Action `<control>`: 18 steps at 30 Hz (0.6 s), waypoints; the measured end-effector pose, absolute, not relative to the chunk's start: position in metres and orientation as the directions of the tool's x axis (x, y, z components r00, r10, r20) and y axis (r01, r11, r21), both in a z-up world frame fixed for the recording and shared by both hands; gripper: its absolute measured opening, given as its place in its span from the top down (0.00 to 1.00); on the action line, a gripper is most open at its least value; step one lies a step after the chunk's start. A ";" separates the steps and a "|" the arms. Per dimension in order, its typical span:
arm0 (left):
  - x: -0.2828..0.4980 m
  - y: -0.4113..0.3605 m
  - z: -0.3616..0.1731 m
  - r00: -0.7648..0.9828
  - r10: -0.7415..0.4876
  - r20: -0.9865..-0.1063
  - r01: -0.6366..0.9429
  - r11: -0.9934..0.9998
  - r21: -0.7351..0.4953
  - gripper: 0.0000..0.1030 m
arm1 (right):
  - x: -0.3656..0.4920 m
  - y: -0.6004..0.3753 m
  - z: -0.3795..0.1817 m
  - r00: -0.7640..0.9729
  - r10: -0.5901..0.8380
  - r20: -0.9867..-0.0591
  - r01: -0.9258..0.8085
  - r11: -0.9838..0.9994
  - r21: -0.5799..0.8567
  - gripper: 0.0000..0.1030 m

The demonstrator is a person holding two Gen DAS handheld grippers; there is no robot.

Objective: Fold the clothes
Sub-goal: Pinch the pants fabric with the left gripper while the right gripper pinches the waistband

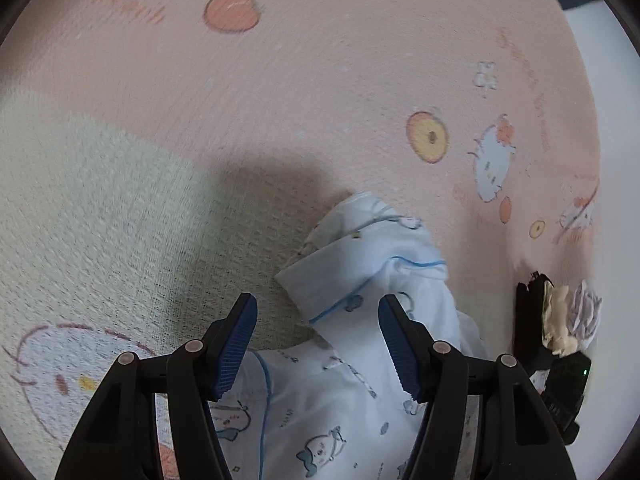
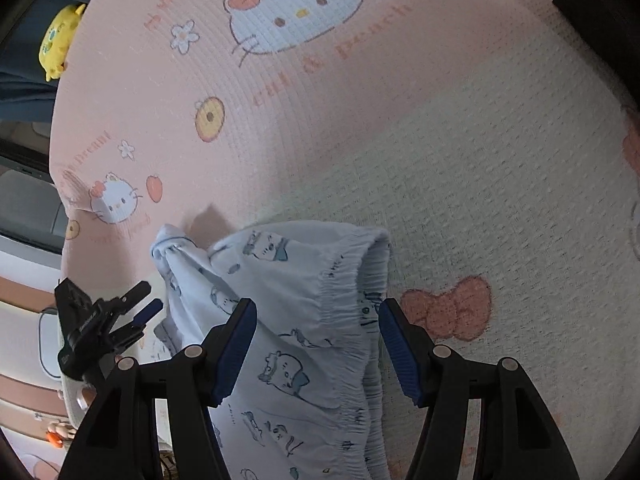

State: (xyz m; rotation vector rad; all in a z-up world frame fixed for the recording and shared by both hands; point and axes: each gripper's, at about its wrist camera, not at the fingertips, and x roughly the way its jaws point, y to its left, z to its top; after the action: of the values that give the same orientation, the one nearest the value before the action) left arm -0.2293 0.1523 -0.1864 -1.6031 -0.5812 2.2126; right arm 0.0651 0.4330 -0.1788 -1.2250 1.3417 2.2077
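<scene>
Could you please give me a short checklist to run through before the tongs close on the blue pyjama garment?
1. Left tongs open: ok.
2. Right tongs open: ok.
3. Pyjama garment below both tongs: ok.
4. Elastic waistband below right tongs: ok.
5. Garment lying flat: not ok, bunched and creased.
6. Pads touching cloth: cannot tell.
7. Blanket underneath smooth: ok.

Pink cartoon-cat bedspread (image 2: 320, 128)

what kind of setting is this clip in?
Most likely a home bedroom: a pink cartoon-cat print bedcover as the work surface, pale blue printed pyjama shorts lying on it, and a yellow plush toy at its edge.
</scene>
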 end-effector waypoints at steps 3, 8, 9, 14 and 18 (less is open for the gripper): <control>-0.232 0.152 -0.195 -0.291 0.517 -0.805 -0.016 -0.844 -0.536 0.41 | 0.061 0.431 -0.185 -0.592 -0.181 -0.785 -0.607 -0.540 0.582 0.39; -0.236 0.157 -0.203 -0.295 0.535 -0.791 -0.012 -0.830 -0.557 0.41 | 0.055 0.425 -0.189 -0.590 -0.140 -0.796 -0.596 -0.589 0.545 0.39; -0.236 0.159 -0.204 -0.295 0.537 -0.790 -0.010 -0.829 -0.560 0.41 | 0.054 0.425 -0.189 -0.594 -0.135 -0.793 -0.593 -0.593 0.544 0.39; -0.238 0.166 -0.203 -0.323 0.528 -0.785 -0.037 -0.836 -0.547 0.41 | 0.048 0.429 -0.194 -0.593 -0.119 -0.797 -0.598 -0.598 0.534 0.40; -0.237 0.170 -0.198 -0.360 0.502 -0.786 -0.068 -0.855 -0.515 0.58 | 0.046 0.428 -0.193 -0.593 -0.099 -0.799 -0.597 -0.613 0.518 0.53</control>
State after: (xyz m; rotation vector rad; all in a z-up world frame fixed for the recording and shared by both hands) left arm -0.2368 0.1703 -0.1982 -1.5185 -0.5719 2.2609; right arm 0.0464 0.4277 -0.1930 -1.2111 1.1765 2.2665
